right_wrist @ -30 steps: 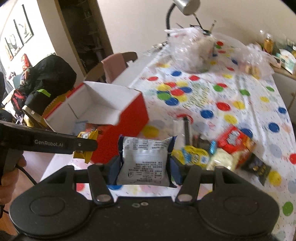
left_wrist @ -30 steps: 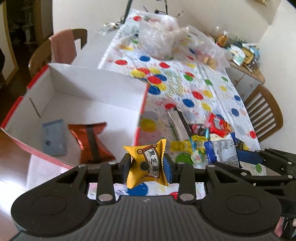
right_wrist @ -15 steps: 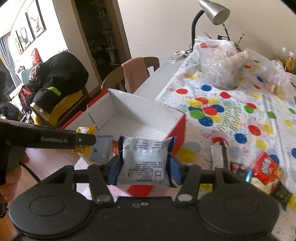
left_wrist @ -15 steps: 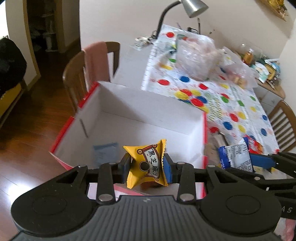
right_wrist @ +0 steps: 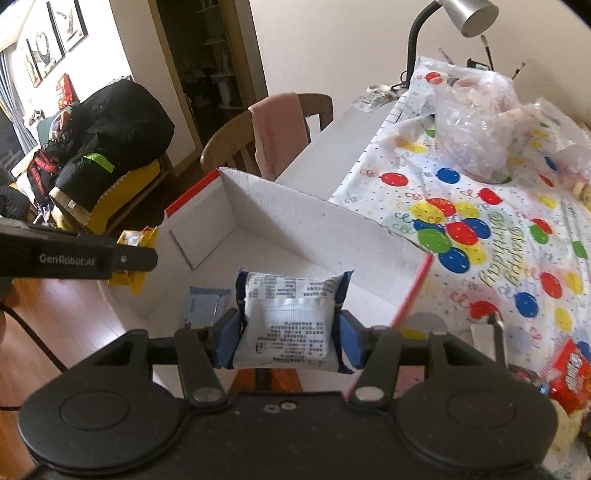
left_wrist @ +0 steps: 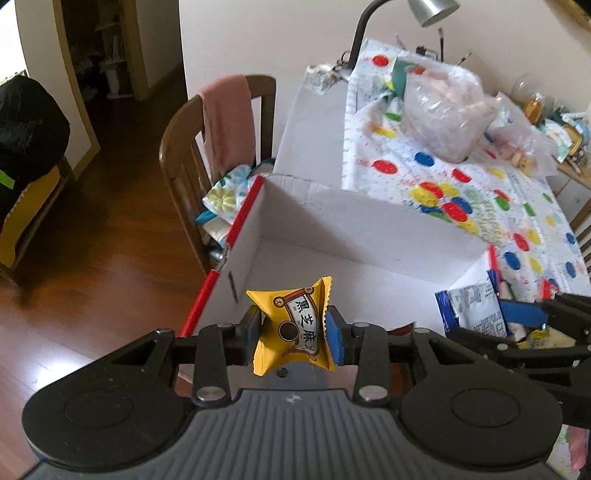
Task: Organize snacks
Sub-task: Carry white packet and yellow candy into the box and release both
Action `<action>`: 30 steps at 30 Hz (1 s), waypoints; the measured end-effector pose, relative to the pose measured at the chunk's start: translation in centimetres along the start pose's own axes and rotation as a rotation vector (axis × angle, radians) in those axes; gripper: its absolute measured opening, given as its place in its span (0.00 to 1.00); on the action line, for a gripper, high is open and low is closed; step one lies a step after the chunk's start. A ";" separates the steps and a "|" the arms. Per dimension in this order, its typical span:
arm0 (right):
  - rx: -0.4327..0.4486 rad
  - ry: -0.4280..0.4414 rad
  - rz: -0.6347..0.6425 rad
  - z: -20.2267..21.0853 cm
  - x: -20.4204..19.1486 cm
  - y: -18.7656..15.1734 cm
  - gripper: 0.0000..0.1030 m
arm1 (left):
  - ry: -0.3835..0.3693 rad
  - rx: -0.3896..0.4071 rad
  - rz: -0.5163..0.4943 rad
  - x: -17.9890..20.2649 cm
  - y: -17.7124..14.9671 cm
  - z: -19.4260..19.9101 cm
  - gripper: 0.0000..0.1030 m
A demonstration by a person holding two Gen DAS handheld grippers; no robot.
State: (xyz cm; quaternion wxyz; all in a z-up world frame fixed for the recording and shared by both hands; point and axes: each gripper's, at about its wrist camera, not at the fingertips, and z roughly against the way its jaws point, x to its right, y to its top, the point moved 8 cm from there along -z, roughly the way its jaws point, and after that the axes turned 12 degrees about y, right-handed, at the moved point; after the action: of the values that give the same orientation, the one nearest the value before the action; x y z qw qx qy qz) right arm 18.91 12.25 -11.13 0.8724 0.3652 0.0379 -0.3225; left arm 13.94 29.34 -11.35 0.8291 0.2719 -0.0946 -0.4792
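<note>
My left gripper [left_wrist: 293,332] is shut on a small yellow snack packet [left_wrist: 295,328] with black characters, held over the near left part of the open red-and-white cardboard box [left_wrist: 369,229]. My right gripper [right_wrist: 288,332] is shut on a white and blue snack packet [right_wrist: 288,321], also above the box [right_wrist: 295,210]. A pale blue packet [right_wrist: 205,304] lies on the box floor. In the left wrist view the right gripper [left_wrist: 480,314] shows at the right with its packet. In the right wrist view the left gripper arm [right_wrist: 74,258] reaches in from the left with the yellow packet [right_wrist: 133,254].
The box stands at the near left edge of a table under a balloon-print cloth [right_wrist: 480,229]. Loose snacks, one red [right_wrist: 569,373], lie at the right. Clear plastic bags [right_wrist: 480,122] and a desk lamp [right_wrist: 465,14] sit at the far end. A wooden chair [left_wrist: 207,155] with pink cloth stands left.
Both grippers have moved left with their packets, from above the snack pile and box edge to over the box interior. The grips have not changed.
</note>
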 end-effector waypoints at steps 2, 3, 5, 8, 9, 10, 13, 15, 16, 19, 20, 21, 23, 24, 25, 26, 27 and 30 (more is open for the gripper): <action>-0.013 0.001 0.002 -1.1 0.0 0.5 0.55 | 0.006 -0.020 -0.007 -0.3 0.3 -1.1 0.35; -0.020 0.000 0.005 -1.7 0.0 0.7 0.55 | 0.009 -0.027 -0.006 -0.4 0.3 -1.5 0.35; -0.037 -0.007 0.011 -2.8 -0.1 0.9 0.55 | 0.016 -0.045 -0.010 -0.5 0.4 -2.5 0.35; -0.060 -0.008 0.019 -4.3 -0.2 1.1 0.55 | 0.015 -0.073 -0.027 -0.3 0.4 -3.7 0.35; -0.066 -0.010 0.020 -4.7 -0.2 1.1 0.55 | 0.016 -0.081 -0.032 -0.2 0.3 -4.0 0.35; -0.075 -0.011 0.021 -5.1 -0.1 1.1 0.55 | 0.020 -0.087 -0.034 -0.2 0.3 -4.3 0.35; -0.094 -0.020 0.019 -6.1 0.1 1.1 0.55 | 0.018 -0.114 -0.051 0.1 0.1 -5.3 0.35; -0.109 -0.020 0.023 -6.7 0.2 1.0 0.55 | 0.014 -0.128 -0.067 0.5 -0.2 -5.9 0.35; -0.114 -0.022 0.026 -7.0 0.2 0.9 0.55 | 0.013 -0.136 -0.073 0.6 -0.3 -6.2 0.35; -0.133 -0.027 0.033 -7.6 0.2 0.7 0.55 | 0.014 -0.150 -0.089 0.9 -0.7 -6.9 0.35; -0.139 -0.031 0.035 -7.8 0.2 0.6 0.55 | 0.014 -0.160 -0.095 1.1 -0.8 -7.1 0.35; -0.145 -0.033 0.038 -8.0 0.2 0.4 0.55 | 0.016 -0.168 -0.100 1.1 -1.0 -7.3 0.35; -0.159 -0.034 0.042 -8.3 0.2 0.1 0.55 | 0.022 -0.181 -0.109 1.3 -1.3 -7.8 0.36; -0.165 -0.035 0.043 -8.4 0.2 0.0 0.55 | 0.022 -0.188 -0.112 1.4 -1.4 -8.0 0.36; -0.171 -0.035 0.045 -8.6 0.2 -0.2 0.55 | 0.024 -0.197 -0.114 1.5 -1.5 -8.2 0.36; -0.176 -0.034 0.046 -8.6 0.1 -0.3 0.55 | 0.030 -0.204 -0.114 1.5 -1.6 -8.5 0.36; -0.181 -0.035 0.046 -8.7 0.1 -0.4 0.55 | 0.034 -0.211 -0.116 1.5 -1.8 -8.6 0.36; -0.185 -0.037 0.046 -8.8 0.2 -0.5 0.56 | 0.031 -0.217 -0.120 1.7 -2.1 -8.9 0.36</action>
State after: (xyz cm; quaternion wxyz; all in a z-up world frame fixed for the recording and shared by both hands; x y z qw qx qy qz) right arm 20.23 17.72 -17.95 0.9102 0.2778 0.0427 -0.3041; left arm 17.00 30.30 -20.06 0.8248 0.1930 -0.0129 -0.5313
